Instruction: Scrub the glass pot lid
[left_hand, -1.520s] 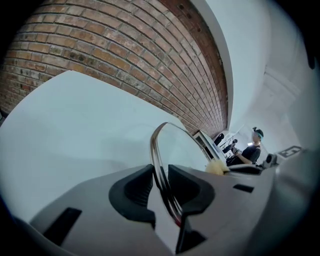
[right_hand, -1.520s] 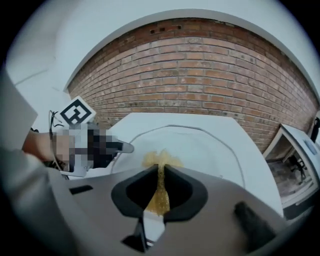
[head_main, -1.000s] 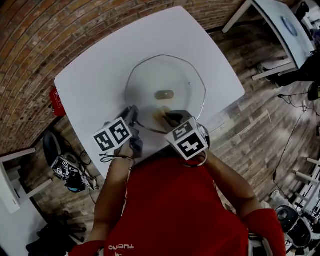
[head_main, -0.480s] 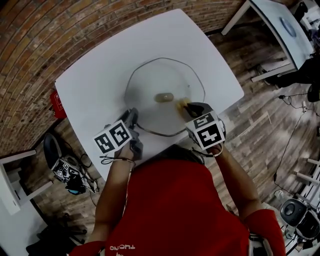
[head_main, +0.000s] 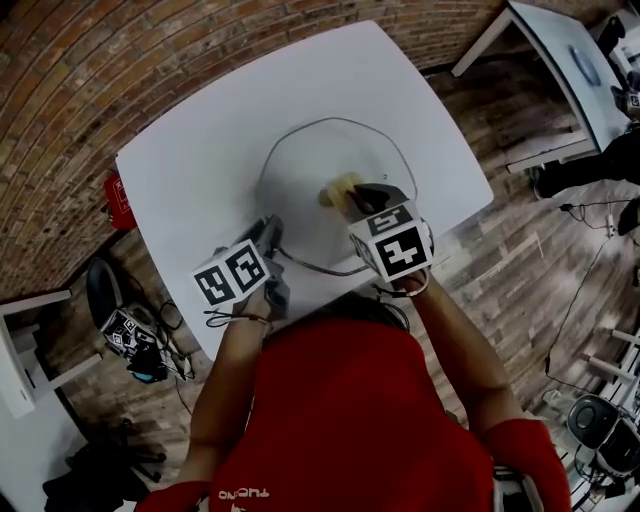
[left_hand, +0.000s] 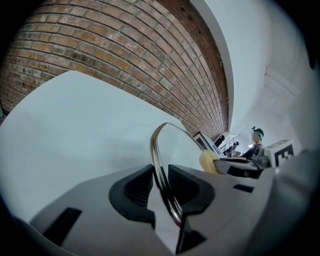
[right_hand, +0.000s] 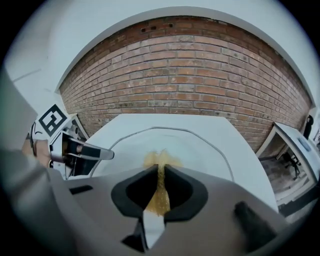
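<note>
The round glass pot lid (head_main: 320, 170) with a metal rim lies on the white table (head_main: 190, 170). My left gripper (head_main: 268, 235) is shut on the lid's near-left rim (left_hand: 161, 165), which runs between its black pads. My right gripper (head_main: 355, 197) is shut on a yellow sponge (head_main: 338, 187), squeezed thin between the pads (right_hand: 160, 187). The sponge rests on the glass near the middle of the lid (right_hand: 170, 145), over the spot where the knob was; the knob is hidden.
The table stands against a brick wall (right_hand: 190, 75). A red object (head_main: 118, 203) hangs at the table's left edge. A second white table (head_main: 570, 60) stands at the right, and cables and gear (head_main: 135, 340) lie on the wooden floor.
My right gripper has carried the sponge from the lid's near edge out to the right and then back to the lid's middle. The left gripper has kept its hold on the rim.
</note>
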